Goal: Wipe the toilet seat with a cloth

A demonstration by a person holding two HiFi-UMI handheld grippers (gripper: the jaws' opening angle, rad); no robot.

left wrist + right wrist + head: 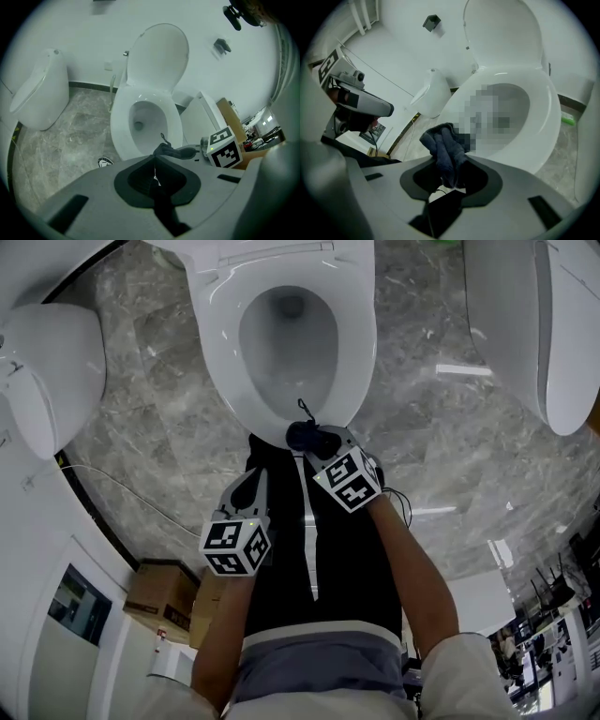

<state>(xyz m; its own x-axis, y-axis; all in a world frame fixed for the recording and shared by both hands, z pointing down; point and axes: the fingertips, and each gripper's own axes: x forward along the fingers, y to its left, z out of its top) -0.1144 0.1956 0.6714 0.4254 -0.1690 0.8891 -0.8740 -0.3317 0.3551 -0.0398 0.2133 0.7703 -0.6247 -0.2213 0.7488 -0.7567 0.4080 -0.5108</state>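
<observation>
A white toilet with its lid (159, 51) raised stands ahead; its seat (220, 343) is down around the bowl. My right gripper (323, 442) is shut on a dark blue cloth (305, 435), held just at the front rim of the seat. In the right gripper view the bunched cloth (443, 140) sticks up from between the jaws of the right gripper (450, 161), with the seat (548, 117) right behind it. My left gripper (251, 486) hangs lower left, away from the toilet, jaws together with nothing in them; in its own view, the left gripper (154, 157) faces the seat (176, 124).
Other white toilets stand at the left (47, 371) and right (553, 324) on the grey marble floor (169, 418). A cardboard box (159, 596) sits by the left wall. A thin cable (112, 479) crosses the floor. A green object (567, 120) lies beside the toilet base.
</observation>
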